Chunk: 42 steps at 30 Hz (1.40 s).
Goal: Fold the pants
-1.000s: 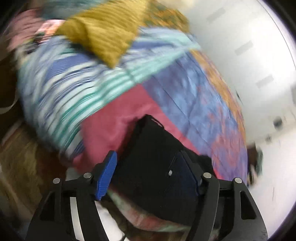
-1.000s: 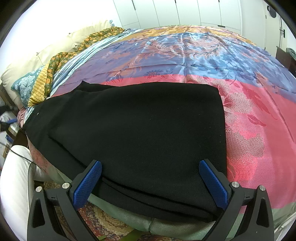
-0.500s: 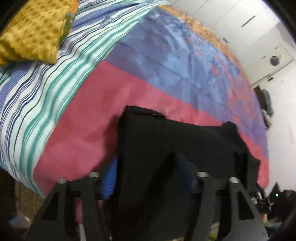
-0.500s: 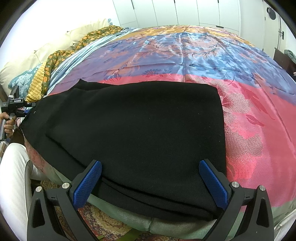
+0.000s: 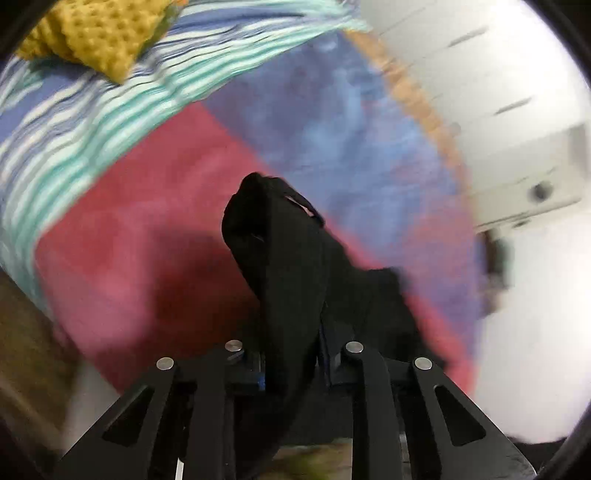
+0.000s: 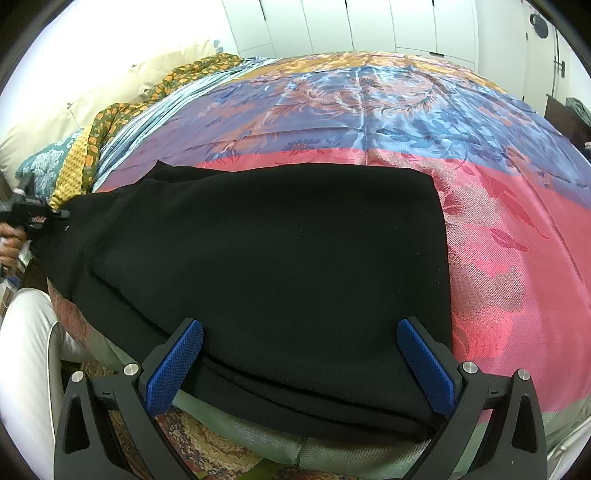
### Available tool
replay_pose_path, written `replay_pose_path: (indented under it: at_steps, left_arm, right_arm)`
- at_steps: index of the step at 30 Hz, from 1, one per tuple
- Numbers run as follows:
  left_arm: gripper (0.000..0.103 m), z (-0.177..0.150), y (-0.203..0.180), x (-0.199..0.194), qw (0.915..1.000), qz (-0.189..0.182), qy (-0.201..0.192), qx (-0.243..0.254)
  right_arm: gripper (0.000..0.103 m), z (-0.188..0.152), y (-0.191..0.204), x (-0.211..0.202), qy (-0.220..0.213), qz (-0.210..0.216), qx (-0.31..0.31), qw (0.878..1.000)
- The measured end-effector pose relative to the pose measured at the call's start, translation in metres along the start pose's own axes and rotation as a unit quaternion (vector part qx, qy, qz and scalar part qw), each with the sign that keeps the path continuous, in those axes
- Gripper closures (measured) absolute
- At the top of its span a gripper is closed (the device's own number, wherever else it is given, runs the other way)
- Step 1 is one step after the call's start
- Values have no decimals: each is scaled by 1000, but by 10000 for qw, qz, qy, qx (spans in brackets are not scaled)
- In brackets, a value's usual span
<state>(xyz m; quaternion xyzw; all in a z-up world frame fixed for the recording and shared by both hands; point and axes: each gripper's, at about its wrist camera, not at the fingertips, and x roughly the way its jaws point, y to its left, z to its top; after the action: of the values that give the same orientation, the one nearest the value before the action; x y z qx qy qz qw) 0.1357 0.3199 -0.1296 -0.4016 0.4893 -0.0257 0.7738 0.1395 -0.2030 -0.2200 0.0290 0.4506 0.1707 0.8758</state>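
Observation:
Black pants [image 6: 280, 266] lie spread across the near part of a bed, over its pink band. My right gripper [image 6: 299, 362] is open, its blue pads on either side of the pants' near edge, holding nothing. My left gripper [image 5: 291, 363] is shut on one end of the pants [image 5: 284, 266], which bunches up between the fingers and stands lifted above the bed. In the right wrist view the left gripper [image 6: 55, 215] shows at the far left, at the pants' end.
The bedspread [image 6: 369, 103] has pink, blue and orange bands. Pillows [image 6: 110, 103] and a yellow textured cloth [image 5: 99, 33] lie at the head end. White cupboard doors [image 6: 369, 26] stand behind the bed. A patterned rug [image 6: 207, 454] lies below the bed edge.
My left gripper has closed on the end of the pants and lifted it, so the cloth now bunches upright. The right gripper has stayed open in place.

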Motion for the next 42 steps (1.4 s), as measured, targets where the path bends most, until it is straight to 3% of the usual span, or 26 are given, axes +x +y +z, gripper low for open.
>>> replay_pose_path:
  at_steps: [6, 10, 15, 21, 23, 26, 28, 30, 32, 35, 39, 40, 42]
  left_arm:
    - [86, -32, -100, -30, 9958, -895, 12, 216]
    - [86, -58, -167, -12, 9918, -1168, 260, 461]
    - [86, -95, -244, 65, 9850, -1314, 805, 779]
    - [82, -142, -294, 182, 9804, -1055, 1248, 1102]
    - [78, -161, -306, 216, 9707, -938, 1648, 1478]
    - [78, -177, -313, 240, 9595, -804, 2184, 1585]
    - [68, -175, -319, 225, 9577, -918, 2036, 1818]
    - [52, -161, -324, 195, 9594, -903, 1602, 2140]
    - [49, -147, -319, 157, 9605, -829, 1105, 2414]
    - [49, -130, -291, 111, 9641, -356, 341, 2610]
    - [50, -127, -230, 84, 9635, 640, -446, 2561]
    - [50, -132, -213, 85, 9607, 894, -576, 2566]
    - [65, -142, -192, 107, 9606, 1031, -408, 2549]
  right_arm:
    - [0, 0, 0, 0, 5, 5, 6, 10000]
    - [0, 0, -2, -2, -5, 62, 31, 10000]
    - [0, -1, -3, -3, 4, 144, 12, 9999]
    - [0, -2, -3, -3, -19, 166, -37, 9999]
    - [0, -2, -3, -3, -20, 174, -48, 9998]
    - [0, -2, -3, -3, -18, 147, -94, 9998]
    - [0, -4, 1, -2, 2, 50, -247, 9997]
    - [0, -5, 1, -3, -7, 75, -247, 9997]
    - [0, -4, 0, -3, 25, 97, -254, 9996]
    - [0, -2, 0, -6, 164, 136, -321, 9993]
    - [0, 2, -5, -31, 247, 321, -421, 9983]
    - [0, 2, -9, -42, 123, 352, -367, 9986]
    - [0, 6, -22, -71, -308, 427, -124, 9985]
